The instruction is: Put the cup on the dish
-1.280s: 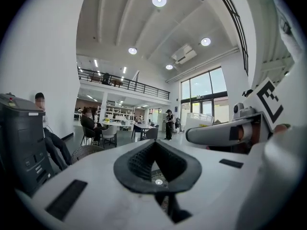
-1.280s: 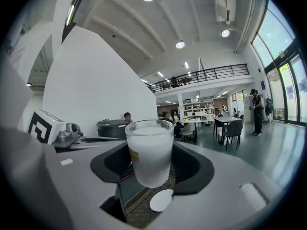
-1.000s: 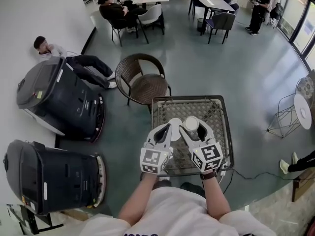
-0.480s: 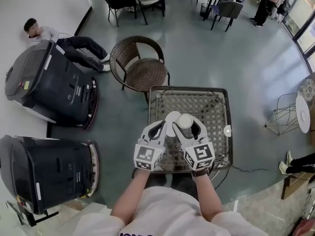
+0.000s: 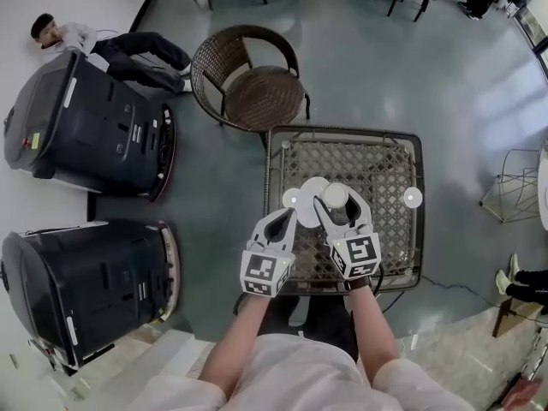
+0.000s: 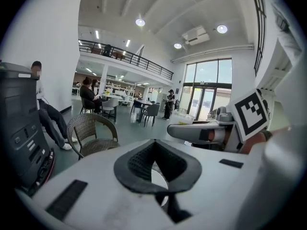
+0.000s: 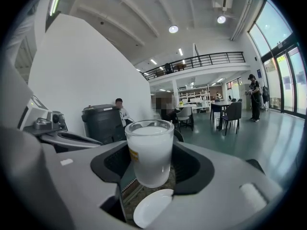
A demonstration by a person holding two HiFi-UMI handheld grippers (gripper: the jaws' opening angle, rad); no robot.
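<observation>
A frosted white cup stands upright between the pads of my right gripper, which is shut on it. Straight under the cup lies the white dish, with a gap of air between them. In the head view the cup hangs over the right part of the dish on the wicker-top table, with the right gripper around it. My left gripper hovers just left of the cup, fingertips together, nothing held. Through the left gripper a sliver of white shows.
Two small white discs lie on the table either side of the dish. A wicker chair stands behind the table. Two big dark machines fill the floor at left; a person sits beyond them.
The head view has tipped further down, so the table sits higher and fuller in the picture. Both grippers reached a little forward; the cup stays held over the dish's right side.
</observation>
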